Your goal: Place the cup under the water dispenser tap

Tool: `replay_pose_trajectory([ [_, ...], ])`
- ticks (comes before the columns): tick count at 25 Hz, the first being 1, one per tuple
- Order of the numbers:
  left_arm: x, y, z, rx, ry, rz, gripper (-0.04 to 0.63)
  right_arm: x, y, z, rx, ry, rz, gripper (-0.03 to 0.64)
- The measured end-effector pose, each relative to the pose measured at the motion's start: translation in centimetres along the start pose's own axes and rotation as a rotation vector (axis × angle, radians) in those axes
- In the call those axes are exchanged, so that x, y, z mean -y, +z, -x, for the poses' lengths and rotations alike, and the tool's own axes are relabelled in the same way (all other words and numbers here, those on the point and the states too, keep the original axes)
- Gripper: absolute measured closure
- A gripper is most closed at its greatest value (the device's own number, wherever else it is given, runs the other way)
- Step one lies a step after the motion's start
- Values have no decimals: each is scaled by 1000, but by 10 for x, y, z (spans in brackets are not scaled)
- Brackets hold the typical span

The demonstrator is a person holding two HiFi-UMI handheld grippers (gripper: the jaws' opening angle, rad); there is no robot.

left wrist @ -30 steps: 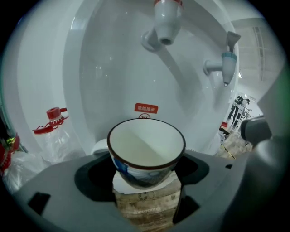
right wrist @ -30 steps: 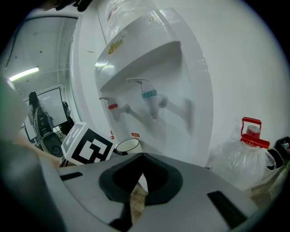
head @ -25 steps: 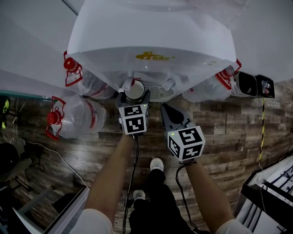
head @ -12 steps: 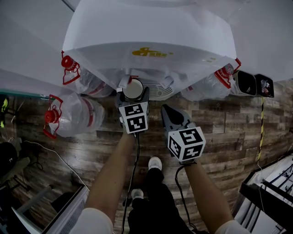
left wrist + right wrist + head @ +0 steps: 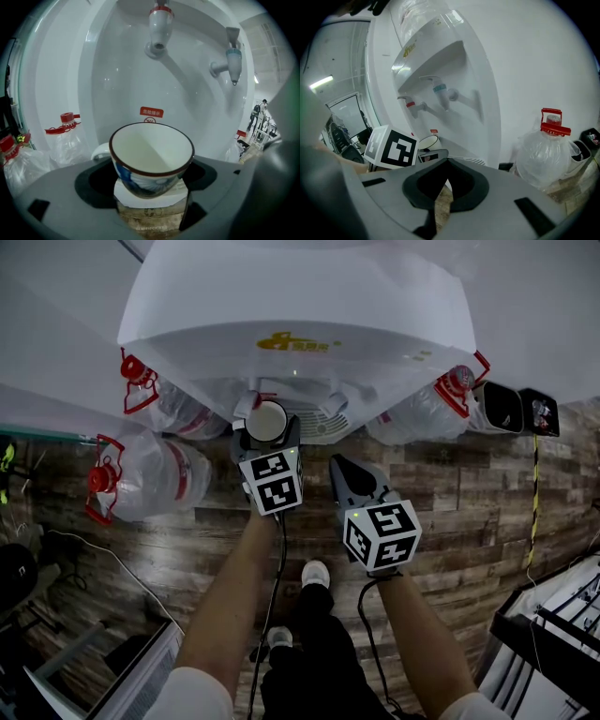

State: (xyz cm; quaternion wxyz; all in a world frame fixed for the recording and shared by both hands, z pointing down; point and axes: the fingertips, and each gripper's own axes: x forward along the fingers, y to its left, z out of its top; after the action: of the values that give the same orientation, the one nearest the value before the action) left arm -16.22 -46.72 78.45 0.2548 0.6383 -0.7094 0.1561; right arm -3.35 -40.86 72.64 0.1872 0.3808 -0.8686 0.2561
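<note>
Dark wood-plank floor [image 5: 469, 512] under the fingers [image 5: 352, 482]. White wall [image 5: 534, 306] beyond them. Clear red-capped bottles [image 5: 155, 479] lie either side. Black box [image 5: 502, 409] far right.

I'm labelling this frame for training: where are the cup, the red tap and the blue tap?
cup [image 5: 151, 149]: left gripper view, inside of its white bowl.
red tap [image 5: 159, 28]: left gripper view, on its white spout body.
blue tap [image 5: 233, 60]: left gripper view, on its pale blue spout.
</note>
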Motion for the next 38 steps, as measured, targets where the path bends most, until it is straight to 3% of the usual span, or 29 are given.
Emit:
replay_pose_trajectory([
  [11, 0, -6, 10, 16, 19, 32, 163, -1, -7, 5, -8, 0, -13, 597],
  [23, 11, -4, 65, -22, -77, -36, 163, -30, 8, 38, 34, -21, -1, 597],
  [29, 11, -1, 138, -32, -140, -42, 164, -74, 15, 93, 86, -42, 3, 597],
  [33, 10, -1, 213, -58, -219, -1, 164, -114, 10, 147, 112, -58, -2, 597],
  [38, 1, 26, 317, -17, -267, -62, 166, -168, 19, 211, 140, -83, 14, 597],
])
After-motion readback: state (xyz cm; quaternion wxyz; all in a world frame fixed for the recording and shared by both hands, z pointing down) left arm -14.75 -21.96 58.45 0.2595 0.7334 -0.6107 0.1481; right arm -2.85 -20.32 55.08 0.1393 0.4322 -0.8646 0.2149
